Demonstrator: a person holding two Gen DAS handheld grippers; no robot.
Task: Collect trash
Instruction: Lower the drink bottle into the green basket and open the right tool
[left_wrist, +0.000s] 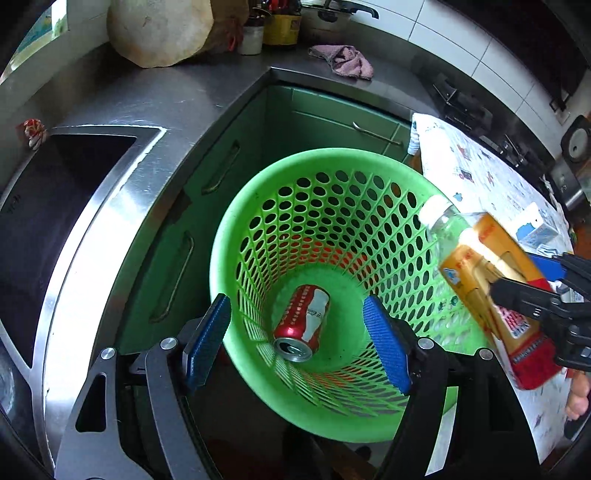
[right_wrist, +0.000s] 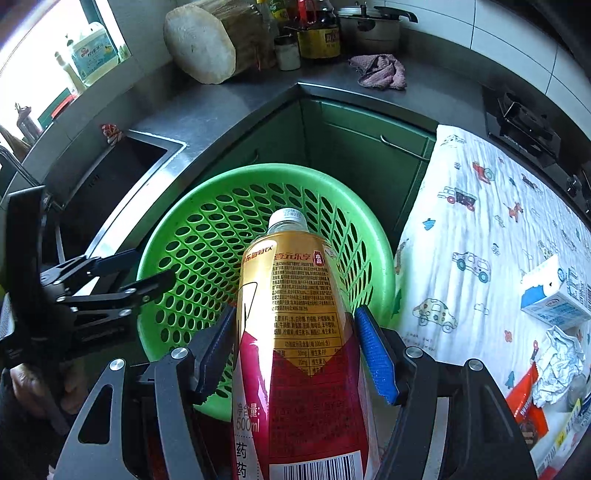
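A: Trash first: what is in the fingers right now?

B: The right gripper (right_wrist: 295, 354) is clamped on a drink bottle (right_wrist: 291, 332), one blue pad on each side of its labelled body. The white cap points away from the hand, over the green basket (right_wrist: 221, 177). That grip across the middle keeps the bottle from swinging, I think, and leads it in cap first.

A: And the other one?

B: The left gripper (left_wrist: 295, 343) holds nothing. Its blue pads (left_wrist: 388, 343) stand well apart, above the basket's mouth, and between them you look straight down at a red can (left_wrist: 303, 323) lying on its side on the basket floor. Nothing touches the pads.

A: So the can is already collected?

B: It looks so. The bottle is not: in the left wrist view it hangs tilted at the basket's right rim, still in the grasp.

A: Why is the basket there?

B: It stands on the floor in the corner of the green cabinets (left_wrist: 332, 122), just beside the patterned tablecloth (right_wrist: 480, 221), so a short carry reaches it from the table.

A: More to pick up?

B: Probably. On the cloth sit a small milk carton (right_wrist: 557, 295), crumpled paper (right_wrist: 557, 365) and an orange wrapper (right_wrist: 524, 398).
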